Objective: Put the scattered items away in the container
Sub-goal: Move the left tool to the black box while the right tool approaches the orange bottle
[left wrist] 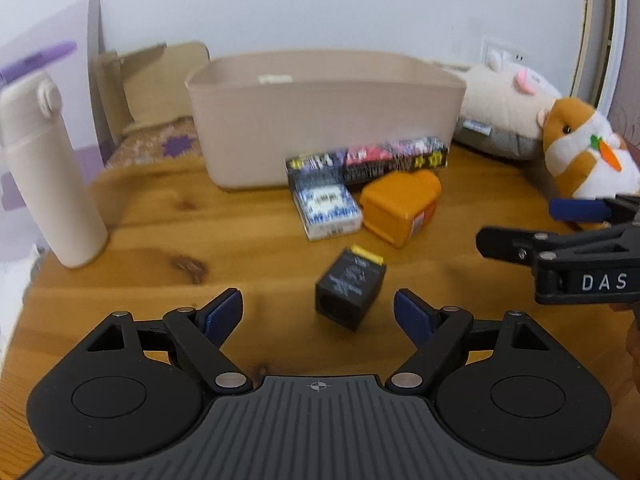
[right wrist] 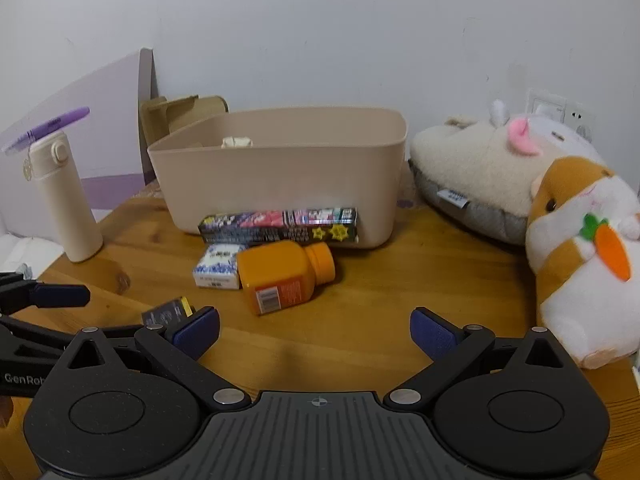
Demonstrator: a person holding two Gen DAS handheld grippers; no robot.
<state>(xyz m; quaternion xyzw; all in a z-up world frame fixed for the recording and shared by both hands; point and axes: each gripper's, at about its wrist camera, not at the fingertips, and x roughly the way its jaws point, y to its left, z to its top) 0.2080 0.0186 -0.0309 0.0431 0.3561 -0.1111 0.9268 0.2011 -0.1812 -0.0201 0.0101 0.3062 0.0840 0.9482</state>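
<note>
A beige tub (left wrist: 320, 120) (right wrist: 280, 176) stands at the back of the wooden table (left wrist: 180, 220). In front of it lie a long printed box (left wrist: 366, 158) (right wrist: 280, 224), a blue-and-white carton (left wrist: 326, 208) (right wrist: 218, 266) and an orange bottle (left wrist: 400, 206) (right wrist: 284, 274) on its side. A small black box (left wrist: 350, 288) (right wrist: 168, 312) lies nearer, just beyond my left gripper (left wrist: 318, 314), which is open with nothing between its fingers. My right gripper (right wrist: 314, 334) stands wide open above bare wood, short of the bottle; in the left wrist view its fingers (left wrist: 576, 210) enter from the right.
A cream flask (left wrist: 44, 176) (right wrist: 62, 204) stands upright at the left. A hamster plush with a carrot (left wrist: 588, 152) (right wrist: 580, 256) and a cream plush cushion (left wrist: 504, 100) (right wrist: 480, 168) crowd the right side. A purple marker (right wrist: 48, 128) and a wooden stand (right wrist: 184, 116) sit behind.
</note>
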